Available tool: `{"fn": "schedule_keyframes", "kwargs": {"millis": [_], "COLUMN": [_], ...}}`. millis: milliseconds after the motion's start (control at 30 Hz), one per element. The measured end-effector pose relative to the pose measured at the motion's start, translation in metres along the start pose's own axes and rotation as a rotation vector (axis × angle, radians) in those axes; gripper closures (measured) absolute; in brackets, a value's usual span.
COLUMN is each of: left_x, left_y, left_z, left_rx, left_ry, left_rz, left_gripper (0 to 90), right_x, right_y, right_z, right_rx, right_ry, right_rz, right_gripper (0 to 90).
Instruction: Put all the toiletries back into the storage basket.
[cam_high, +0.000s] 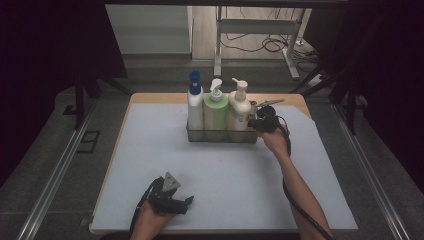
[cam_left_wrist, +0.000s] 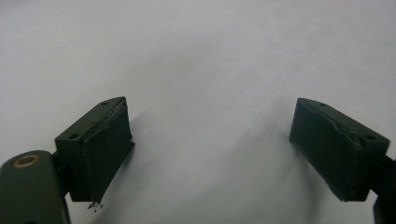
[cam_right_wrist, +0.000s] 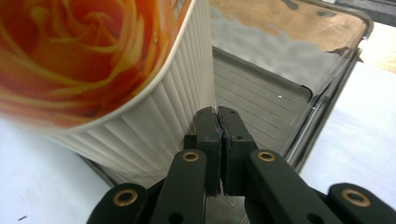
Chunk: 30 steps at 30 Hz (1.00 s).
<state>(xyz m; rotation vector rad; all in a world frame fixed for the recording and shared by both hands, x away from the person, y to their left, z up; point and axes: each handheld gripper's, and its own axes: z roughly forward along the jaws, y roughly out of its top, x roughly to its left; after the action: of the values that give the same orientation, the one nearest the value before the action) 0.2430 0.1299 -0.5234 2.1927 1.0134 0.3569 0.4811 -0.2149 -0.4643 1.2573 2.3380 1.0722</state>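
Three pump bottles stand in a clear tray (cam_high: 220, 136) at the far middle of the white mat: a white one with a blue cap (cam_high: 195, 102), a green one (cam_high: 215, 112) and a cream one (cam_high: 239, 107). My right gripper (cam_high: 256, 123) is at the tray's right end, beside the cream bottle. In the right gripper view its jaws (cam_right_wrist: 219, 116) are pressed together on the thin end wall of the tray (cam_right_wrist: 266, 88), next to the ribbed cream bottle (cam_right_wrist: 140, 126) with an orange label. My left gripper (cam_high: 186, 204) rests near the front edge, open, with bare mat between its jaws (cam_left_wrist: 210, 154).
The white mat (cam_high: 150, 165) covers a wooden table (cam_high: 150, 97), with broad free room left and in front of the tray. Metal rails (cam_high: 55, 170) run along both sides of the table. A desk frame and cables (cam_high: 270, 42) lie on the floor beyond.
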Motion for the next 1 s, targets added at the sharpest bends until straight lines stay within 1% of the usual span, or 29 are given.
{"fn": "schedule_keyframes", "kwargs": {"millis": [67, 133, 300, 433, 533, 600, 1000], "left_x": [0.0, 0.0, 0.0, 0.0, 0.0, 0.0, 0.0], "left_y": [0.0, 0.0, 0.0, 0.0, 0.0, 0.0, 0.0], "left_z": [0.0, 0.0, 0.0, 0.0, 0.0, 0.0, 0.0], "left_rx": [0.0, 0.0, 0.0, 0.0, -0.001, 0.0, 0.002], "left_ry": [0.0, 0.0, 0.0, 0.0, 0.0, 0.0, 0.001], "left_rz": [0.0, 0.0, 0.0, 0.0, 0.0, 0.0, 0.003], "left_gripper": [12.3, 12.3, 12.3, 12.3, 12.3, 12.3, 12.3], "right_x": [0.002, 0.004, 0.007, 0.01, 0.012, 0.012, 0.018], "right_y": [0.0, 0.0, 0.0, 0.0, 0.0, 0.0, 0.002], "right_z": [0.001, 0.002, 0.003, 0.004, 0.005, 0.004, -0.002], "right_rx": [0.004, 0.002, 0.006, 0.007, 0.008, 0.007, 0.008], "right_ry": [0.005, 0.005, 0.01, 0.017, 0.012, 0.015, 0.013], "right_rz": [0.0, -0.013, -0.014, -0.028, -0.034, -0.023, -0.044], "right_gripper": [87.6, 87.6, 87.7, 87.9, 88.6, 89.3, 89.7]}}
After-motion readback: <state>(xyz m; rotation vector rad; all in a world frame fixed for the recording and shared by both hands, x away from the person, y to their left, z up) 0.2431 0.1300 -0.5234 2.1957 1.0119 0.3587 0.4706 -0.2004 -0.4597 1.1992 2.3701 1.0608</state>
